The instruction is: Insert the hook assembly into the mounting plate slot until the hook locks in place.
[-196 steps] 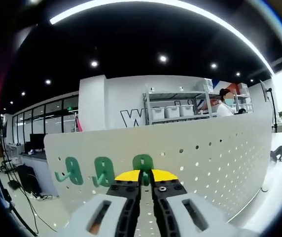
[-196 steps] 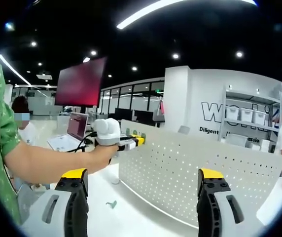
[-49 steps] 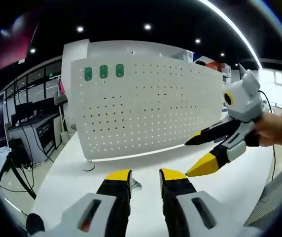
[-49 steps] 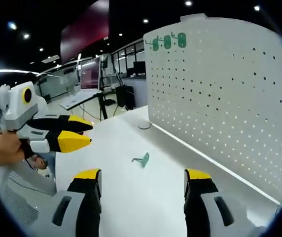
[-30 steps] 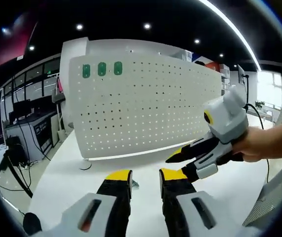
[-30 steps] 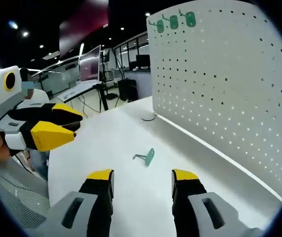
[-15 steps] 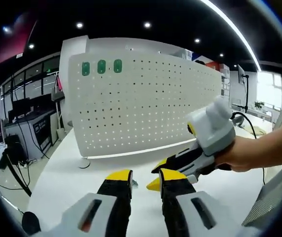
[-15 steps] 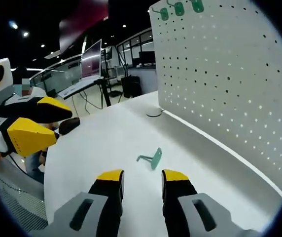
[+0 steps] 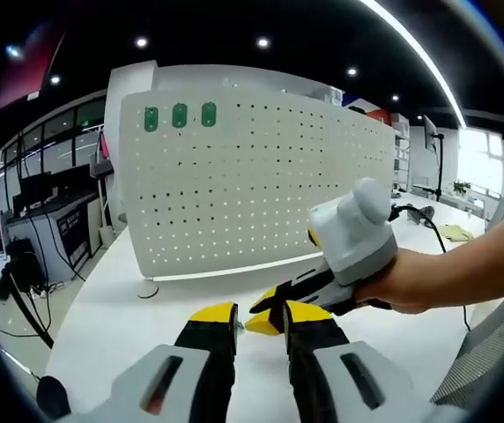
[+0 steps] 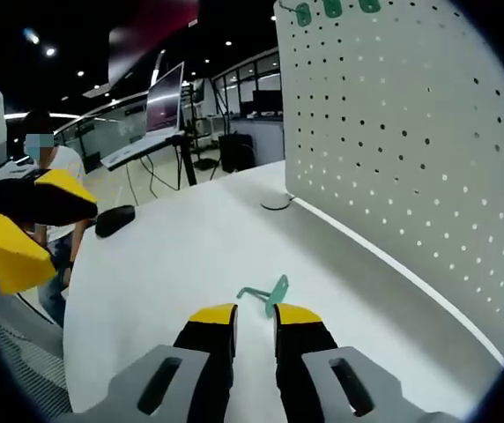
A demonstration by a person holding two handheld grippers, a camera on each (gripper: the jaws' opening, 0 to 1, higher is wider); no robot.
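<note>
A small green hook (image 10: 268, 294) lies on the white table (image 10: 173, 264), just beyond the tips of my right gripper (image 10: 255, 315). Its jaws stand open by a narrow gap, with the hook at their mouth. In the left gripper view a hand holds my right gripper (image 9: 265, 317) low over the table, in front of my left gripper (image 9: 260, 314), which is open with nothing in it. The white pegboard mounting plate (image 9: 261, 185) stands upright behind, with three green hooks (image 9: 180, 115) near its top left corner. My left gripper (image 10: 45, 225) hangs at the left, apart from the hook.
The pegboard (image 10: 411, 159) rises along the table's right side on a round foot (image 10: 277, 203). A black mouse (image 10: 114, 220) lies near the far table edge. A person (image 10: 49, 167) sits beyond it, by a monitor (image 10: 166, 110) on a stand.
My right gripper has moved down to the loose hook on the table and its jaws have narrowed from wide to a small gap. The left gripper has stayed nearly still and open.
</note>
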